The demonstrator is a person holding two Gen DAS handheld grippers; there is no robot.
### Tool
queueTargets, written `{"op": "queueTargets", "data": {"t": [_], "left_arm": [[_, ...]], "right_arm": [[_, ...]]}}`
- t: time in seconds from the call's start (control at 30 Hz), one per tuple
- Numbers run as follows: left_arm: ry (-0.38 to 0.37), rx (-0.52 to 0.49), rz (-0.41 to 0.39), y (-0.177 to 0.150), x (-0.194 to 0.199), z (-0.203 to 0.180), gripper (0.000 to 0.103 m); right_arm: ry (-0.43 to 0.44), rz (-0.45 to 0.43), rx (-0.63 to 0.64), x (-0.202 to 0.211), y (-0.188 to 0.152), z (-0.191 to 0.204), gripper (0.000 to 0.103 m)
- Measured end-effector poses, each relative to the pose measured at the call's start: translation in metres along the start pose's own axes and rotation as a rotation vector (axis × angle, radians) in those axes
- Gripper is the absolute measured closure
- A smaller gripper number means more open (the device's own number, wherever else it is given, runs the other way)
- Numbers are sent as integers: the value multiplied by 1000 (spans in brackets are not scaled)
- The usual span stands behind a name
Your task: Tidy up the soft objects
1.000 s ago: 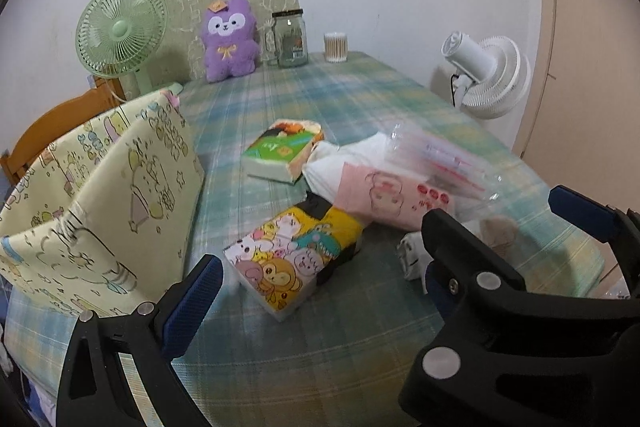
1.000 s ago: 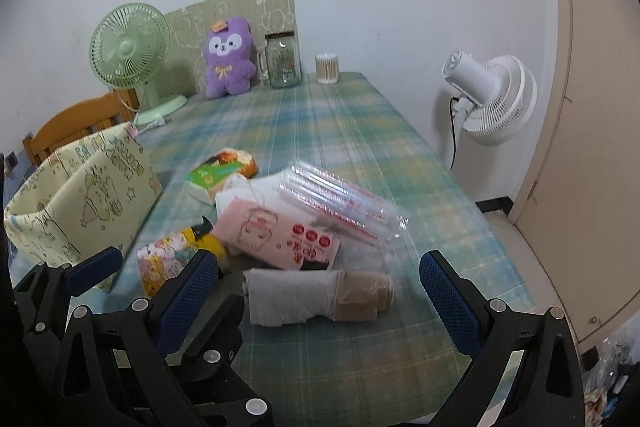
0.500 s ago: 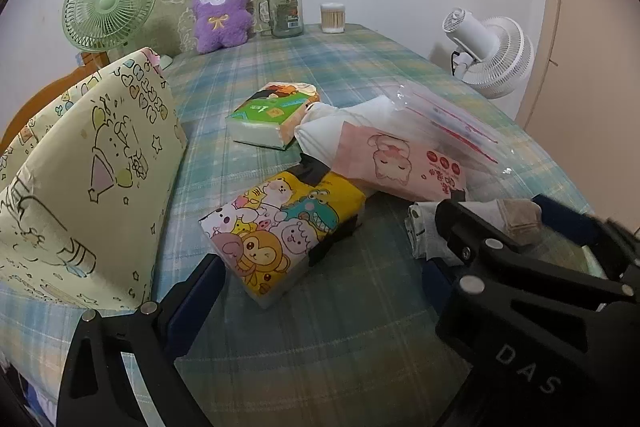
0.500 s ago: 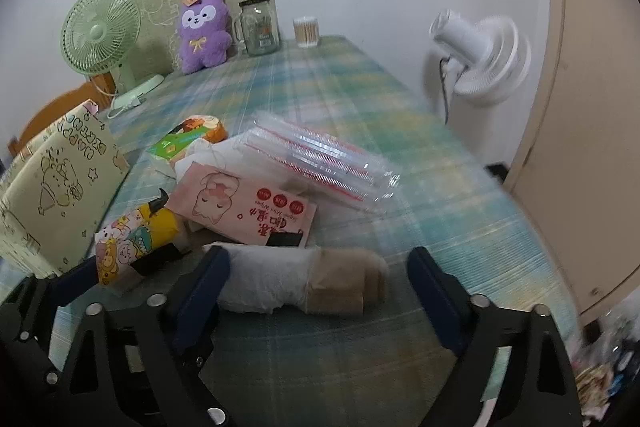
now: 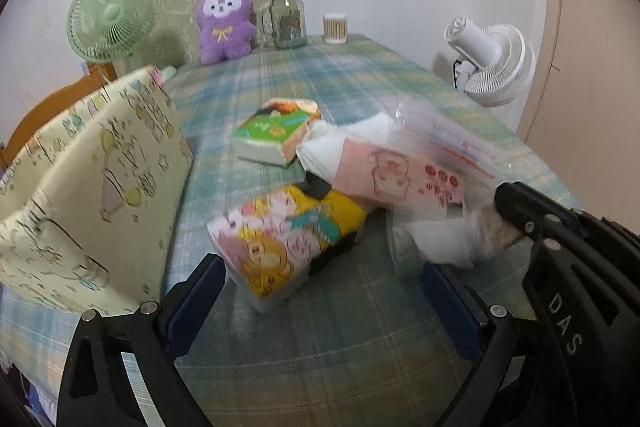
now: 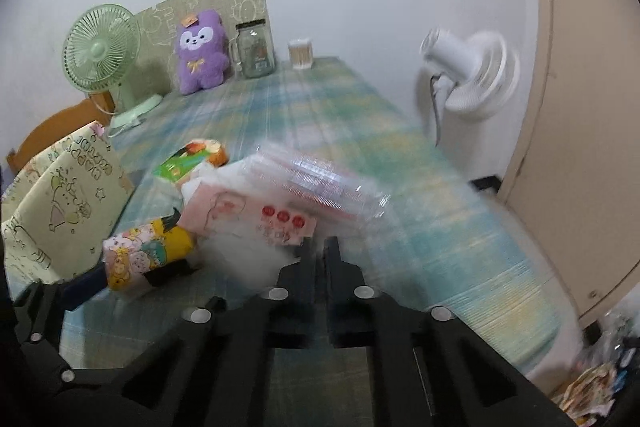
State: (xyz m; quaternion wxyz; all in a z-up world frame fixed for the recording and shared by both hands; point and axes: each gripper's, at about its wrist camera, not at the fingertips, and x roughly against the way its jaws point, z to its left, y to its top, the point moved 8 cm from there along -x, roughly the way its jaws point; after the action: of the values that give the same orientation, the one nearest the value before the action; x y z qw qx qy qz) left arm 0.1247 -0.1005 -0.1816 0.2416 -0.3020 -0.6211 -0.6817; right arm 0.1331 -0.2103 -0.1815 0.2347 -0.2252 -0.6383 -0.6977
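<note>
1. Nearest, the left gripper stood wide apart, its blue-padded fingers flanking a cartoon-printed tissue pack that lay on the plaid tablecloth just ahead of them, not touching either pad.
2. The right gripper had its fingers drawn nearly together; in the left wrist view its black finger met the brownish end of a rolled white cloth, and it appeared to be clamped on that roll, though blur in the right wrist view left the contact itself unclear.
3. The roll lay on the tablecloth just right of the cartoon pack and in front of a pink tissue pack.
4. The pink pack rested partly on white bagged material, with a clear plastic sleeve of red-striped items lying across it on the right.
5. To the left stood a pale yellow fabric storage bin with cartoon drawings, upright and near the cartoon pack.
6. Beyond the pink pack sat a green and orange tissue pack, touching the white material.
7. At the far edge, against the wall, were a green desk fan, a purple plush toy, a glass jar and a small cup of cotton swabs.
8. A white fan stood off the table on the right.
</note>
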Motion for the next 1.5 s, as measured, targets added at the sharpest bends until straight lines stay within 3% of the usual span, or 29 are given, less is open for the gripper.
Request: {"op": "queueTargets", "data": {"t": [0.43,0.83,0.93,1.2,1.5], "left_arm": [[31,2,-60,22,10,12,4],[45,-57,-16,24,-18,15,2],[36,-37,28,18,-28,18,8],[15,-8,35,11,-26,19,29],[-37,9,34,11,-10,13,39]], "right_arm": [[10,-53,-4,4,23,11,97],[-21,-39,14,-18,32,16,97],[-32,-29,15,-22,30,15,97],[-42,-11,14,-24,24,14,97],[-21,-30,3,-10,23,17,97]]}}
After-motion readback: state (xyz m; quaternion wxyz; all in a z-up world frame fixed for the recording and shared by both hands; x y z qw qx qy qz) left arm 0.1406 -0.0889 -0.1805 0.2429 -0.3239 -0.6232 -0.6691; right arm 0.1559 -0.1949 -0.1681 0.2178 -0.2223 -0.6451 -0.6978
